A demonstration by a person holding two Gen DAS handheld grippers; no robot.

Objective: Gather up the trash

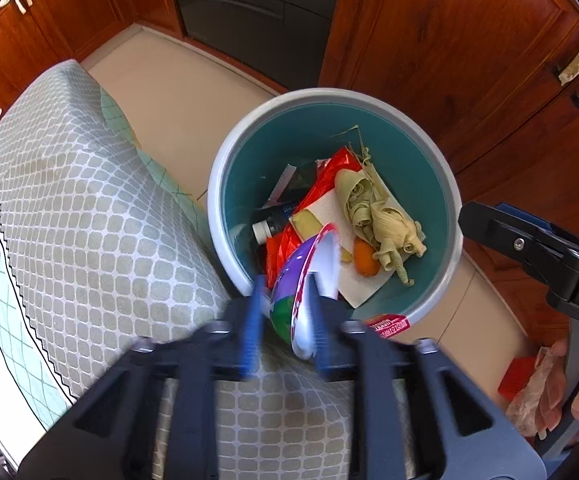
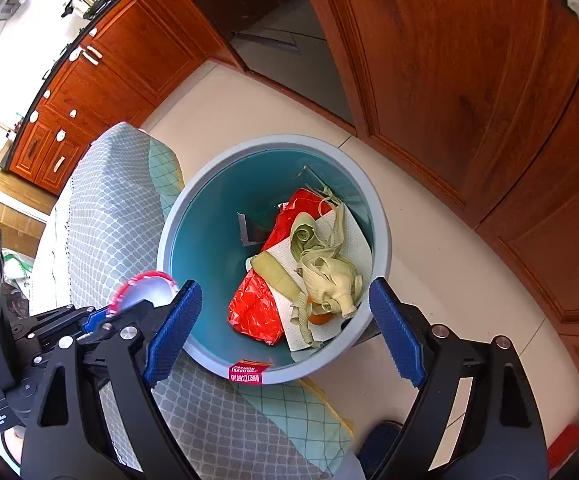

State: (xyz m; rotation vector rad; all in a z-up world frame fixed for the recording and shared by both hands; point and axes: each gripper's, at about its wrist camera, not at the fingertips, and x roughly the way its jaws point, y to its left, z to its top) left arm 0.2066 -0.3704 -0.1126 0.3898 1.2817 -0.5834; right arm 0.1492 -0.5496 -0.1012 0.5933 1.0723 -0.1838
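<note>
One cup (image 1: 309, 276), a purple and white instant-noodle type with a red rim, is pinched by its wall in the left gripper (image 1: 285, 316), tipped mouth-down over the bin's (image 1: 445, 184) rim at about 7 o'clock. It looks light, thin-walled and easily crushed; the rolled rim is probably its stiffest part, so a wall-and-rim pinch like this one suits it, with gentle pressure. Its glossy skin may slip if the hold eases. The right gripper (image 2: 285, 328) hangs spread wide and empty above the bin's near edge. Husks (image 1: 377, 216), a red wrapper (image 1: 329, 176), paper (image 1: 353, 280) and a bottle (image 1: 269, 226) already lie inside.
</note>
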